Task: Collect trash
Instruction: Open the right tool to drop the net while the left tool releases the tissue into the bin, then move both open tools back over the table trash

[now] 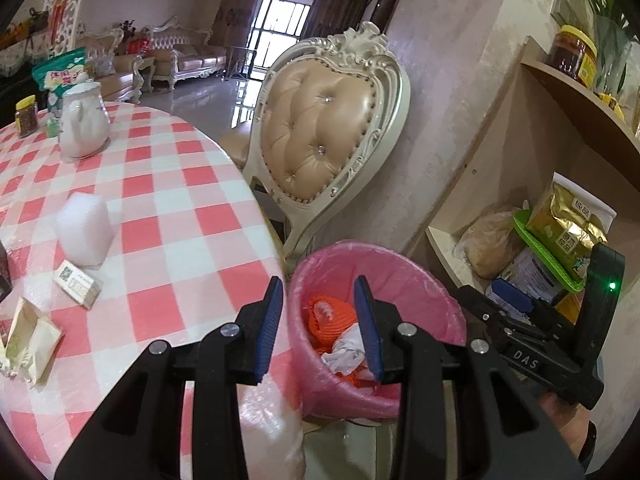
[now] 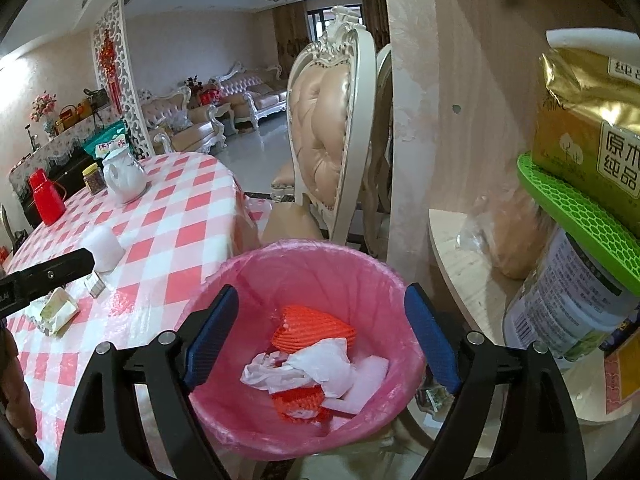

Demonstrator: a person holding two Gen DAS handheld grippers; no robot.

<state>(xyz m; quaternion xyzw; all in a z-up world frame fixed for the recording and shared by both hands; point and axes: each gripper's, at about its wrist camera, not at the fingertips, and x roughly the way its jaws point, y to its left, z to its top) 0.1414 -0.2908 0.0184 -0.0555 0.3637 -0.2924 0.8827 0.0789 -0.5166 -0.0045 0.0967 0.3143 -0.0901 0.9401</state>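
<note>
A pink-lined trash bin (image 1: 436, 280) (image 2: 320, 264) stands on the floor beside the checked table (image 1: 168, 200) (image 2: 180, 216). It holds orange foam netting (image 2: 312, 326) (image 1: 330, 312) and crumpled white paper (image 2: 304, 372) (image 1: 346, 350). My left gripper (image 1: 318, 328) is open and empty, over the table edge and the bin rim. My right gripper (image 2: 320, 344) is open wide and empty, above the bin; it also shows in the left wrist view (image 1: 552, 332). On the table lie a white foam piece (image 1: 84, 228) (image 2: 104, 252), a small carton (image 1: 78, 282) and a torn paper box (image 1: 28, 340) (image 2: 54, 310).
A white teapot (image 1: 84, 120) (image 2: 124, 176), a jar (image 1: 26, 116), a green bag (image 1: 60, 72) and a red flask (image 2: 46, 196) stand at the table's far side. A padded chair (image 1: 328, 128) (image 2: 324, 136) is behind the bin. Shelves (image 1: 460, 248) (image 2: 464, 264) with packets and a tin stand right.
</note>
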